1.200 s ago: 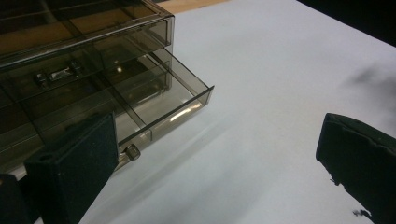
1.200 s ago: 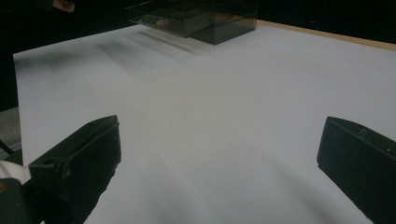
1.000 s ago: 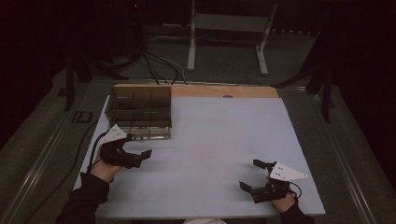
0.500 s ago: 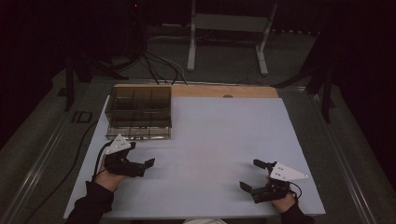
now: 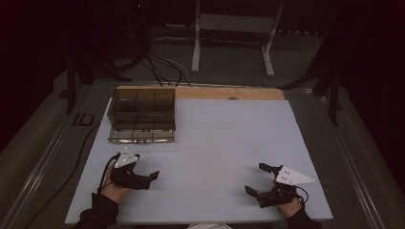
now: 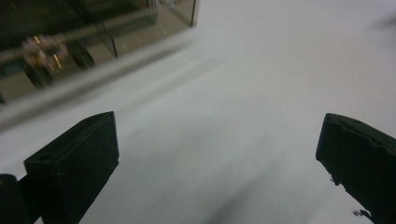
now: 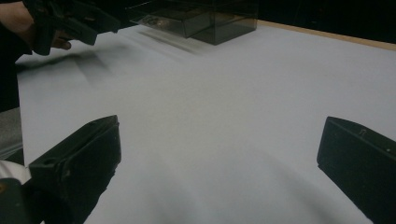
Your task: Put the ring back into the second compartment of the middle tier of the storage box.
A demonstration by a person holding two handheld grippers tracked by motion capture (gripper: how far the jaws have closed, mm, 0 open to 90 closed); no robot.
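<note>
The smoked clear compartment box (image 5: pixel 142 114) is set at the far left of the counter (image 5: pixel 224 143), its front wall facing the person, with the counter's white surface bare between it and both hands. From the high view, six compartments in two rows can be made out; in the left claw view something small and brass-coloured (image 6: pixel 44 49) is glimpsed behind the tinted wall (image 6: pixel 93 42), though what it is cannot be told through the blur.

The left claw (image 5: pixel 143 179) is held low over the near left of the counter, near the box's front edge but apart from it; its jaws are spread wide and nothing is gripped. The right claw (image 5: pixel 260 181) is held at the near right, well apart from the box, likewise spread wide and empty.

The step in hand is judged to be an approach to the box by the nearer left claw. It would be done well if the jaws were kept wide until the chosen wall or content sits squarely between them, and if the right claw were brought across to steady the box, since a light plastic box may be expected to slide when pushed.
</note>
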